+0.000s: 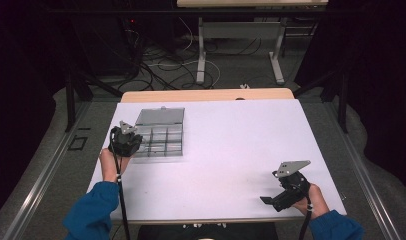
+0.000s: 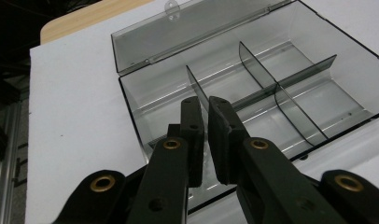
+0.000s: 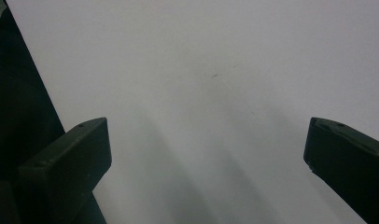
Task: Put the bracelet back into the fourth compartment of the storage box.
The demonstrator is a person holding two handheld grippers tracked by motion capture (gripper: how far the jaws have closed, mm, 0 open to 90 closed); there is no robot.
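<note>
High view: white surface [image 1: 231, 150] fills the middle of the frame, a strip of wooden tabletop [image 1: 206, 95] showing along its upper edge. Clear plastic compartment box [image 1: 160, 132] sits left of centre, upper-left part of the white sheet, lid [image 1: 160, 116] swung open and lying back toward the top of the frame. Dividers split the tray into small cells; all cells look bare.

Left gripper [image 1: 125, 142] at the box's lower-left corner, held by a hand [image 1: 110, 165] in a blue sleeve [image 1: 91, 210] coming up from the bottom left. Right gripper [image 1: 286, 192] sits low on the right of the frame, well apart from the box, over bare white sheet, with a grey three-cornered plate [image 1: 292, 167] on top.

Left gripper view: left gripper [image 2: 205, 135] has jaws nearly together, only a thin slit between them, nothing held in it. They hang over the near wall of the compartment box [image 2: 253, 88], tips above the nearest left-hand cell; whether they touch the plastic, cannot tell. Lid [image 2: 187, 32] stands tilted back at the top of the frame.

Right gripper view: right gripper [image 3: 206, 149] has jaws spread wide, one at each lower corner of the frame, bare white surface [image 3: 215, 74] between them
</note>
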